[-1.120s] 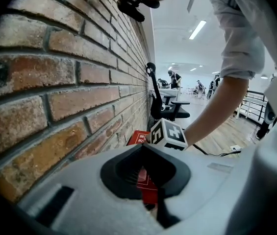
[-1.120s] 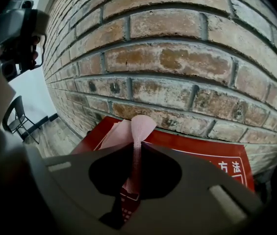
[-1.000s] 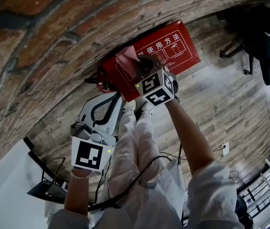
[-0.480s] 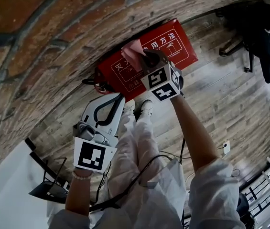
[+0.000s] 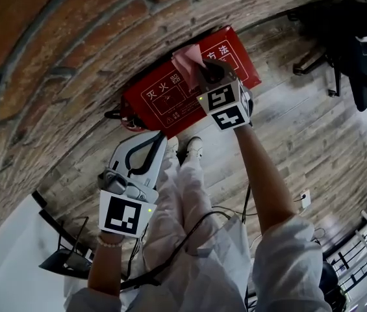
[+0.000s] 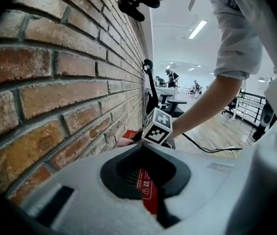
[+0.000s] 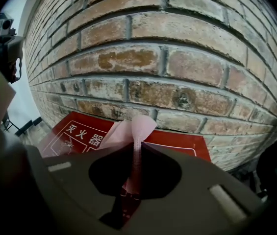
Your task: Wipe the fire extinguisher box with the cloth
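The right gripper (image 7: 137,142) has its jaws pressed together on a pink cloth (image 7: 134,124). The cloth stands as a thin fold between them and fans out past the tips. It touches the printed top of the red box (image 7: 77,131), close to the edge that meets the brick wall (image 7: 177,58). In the head view the cloth sits over the right half of that top, and the gripper's marker cube (image 5: 225,106) is just behind it, toward the person.

The box lies on the wood floor (image 5: 300,129) against the foot of the wall, with its white print facing up.

The left gripper (image 5: 157,138) is held apart from the box and nearer the person. Its jaws are together with nothing between them, and the tips point toward the box. The person's shoes (image 5: 193,147) stand just short of the box, between the two grippers.
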{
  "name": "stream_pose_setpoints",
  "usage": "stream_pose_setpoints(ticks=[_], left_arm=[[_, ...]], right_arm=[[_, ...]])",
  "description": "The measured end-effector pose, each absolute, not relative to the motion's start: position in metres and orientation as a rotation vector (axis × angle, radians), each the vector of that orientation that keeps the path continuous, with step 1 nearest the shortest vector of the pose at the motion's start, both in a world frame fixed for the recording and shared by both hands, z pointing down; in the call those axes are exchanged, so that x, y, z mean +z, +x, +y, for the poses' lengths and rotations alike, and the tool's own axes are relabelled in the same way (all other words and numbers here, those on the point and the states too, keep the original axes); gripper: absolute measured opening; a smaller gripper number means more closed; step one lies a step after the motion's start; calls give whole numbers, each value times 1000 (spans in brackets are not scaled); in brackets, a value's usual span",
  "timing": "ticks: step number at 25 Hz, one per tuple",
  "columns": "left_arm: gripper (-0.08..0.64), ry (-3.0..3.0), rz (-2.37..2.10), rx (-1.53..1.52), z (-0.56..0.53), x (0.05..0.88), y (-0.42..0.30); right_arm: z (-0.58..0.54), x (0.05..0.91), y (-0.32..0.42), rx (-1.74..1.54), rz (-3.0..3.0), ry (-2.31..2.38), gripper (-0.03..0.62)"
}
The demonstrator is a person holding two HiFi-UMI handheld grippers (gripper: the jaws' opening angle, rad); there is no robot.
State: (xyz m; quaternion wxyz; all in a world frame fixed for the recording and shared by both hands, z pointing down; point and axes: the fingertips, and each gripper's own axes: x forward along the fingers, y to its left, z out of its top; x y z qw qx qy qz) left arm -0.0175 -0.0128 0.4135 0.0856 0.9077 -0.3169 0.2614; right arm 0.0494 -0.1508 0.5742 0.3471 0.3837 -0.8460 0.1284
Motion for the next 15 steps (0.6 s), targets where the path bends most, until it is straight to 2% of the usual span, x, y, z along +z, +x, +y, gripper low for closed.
stream_pose_setpoints(ticks=[15], left_arm=[[-2,2719,-924,779,-20,414,-5]], right_arm=[[-186,575,109,315,-2102,1110,28]])
